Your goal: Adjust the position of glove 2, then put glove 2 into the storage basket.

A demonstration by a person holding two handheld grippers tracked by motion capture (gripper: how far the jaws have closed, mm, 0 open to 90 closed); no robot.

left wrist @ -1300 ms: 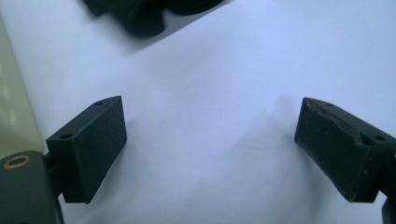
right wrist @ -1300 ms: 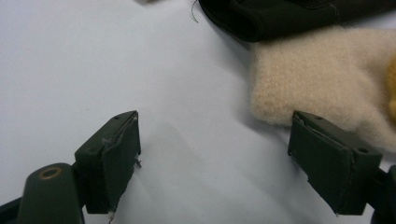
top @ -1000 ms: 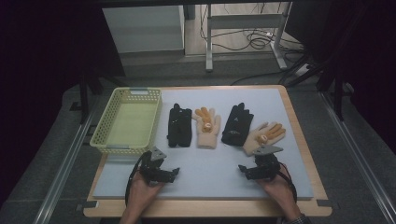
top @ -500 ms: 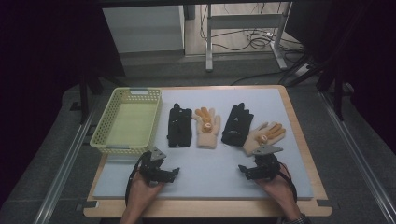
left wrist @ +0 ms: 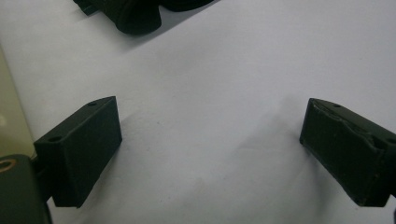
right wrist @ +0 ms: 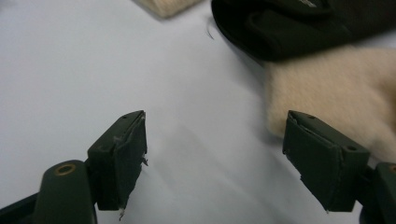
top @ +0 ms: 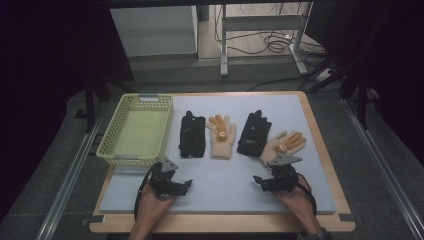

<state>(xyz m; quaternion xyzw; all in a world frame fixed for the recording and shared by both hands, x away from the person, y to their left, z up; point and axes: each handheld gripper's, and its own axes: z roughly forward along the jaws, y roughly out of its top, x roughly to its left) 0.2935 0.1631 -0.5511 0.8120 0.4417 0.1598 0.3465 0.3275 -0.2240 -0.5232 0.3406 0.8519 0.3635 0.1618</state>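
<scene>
Looking down, high view:
- Surface: pale grey mat (top: 230, 192) on a wood-edged table (top: 320, 150); dark room around, cables and a metal frame on the floor beyond.
- Basket: one yellow mesh basket (top: 111, 145) at the mat's far left corner, nothing in it.
- Gloves, counted: four in a row past the grippers, two black, two tan. From the left: black glove (top: 192, 135), tan glove (top: 221, 137), second black glove (top: 254, 134), second tan glove (top: 281, 146).
- Left gripper (top: 187, 183): held low over the mat's near left, well apart from the gloves.
- Right gripper (top: 257, 179): held over the near right, its grey plate just beside the second tan glove's cuff.
- Open room: bare mat between the two grippers and along the near edge; a bare strip to the right of the gloves.

Left gripper view:
- Tool state: left gripper (left wrist: 210, 149) with jaws spread wide, nothing between them.
- Surface: plain grey mat under the jaws; a black glove's cuff (left wrist: 140, 16) at the top edge; basket wall (left wrist: 11, 121) at the left edge.

Right gripper view:
- Tool state: right gripper (right wrist: 215, 154) wide, the jaws having just closed a little; bare mat between them.
- Gloves: second tan glove's cuff (right wrist: 327, 88) just behind the right-hand jaw; second black glove (right wrist: 289, 23) above it; a corner of the other tan glove (right wrist: 166, 5) at the top.
</scene>
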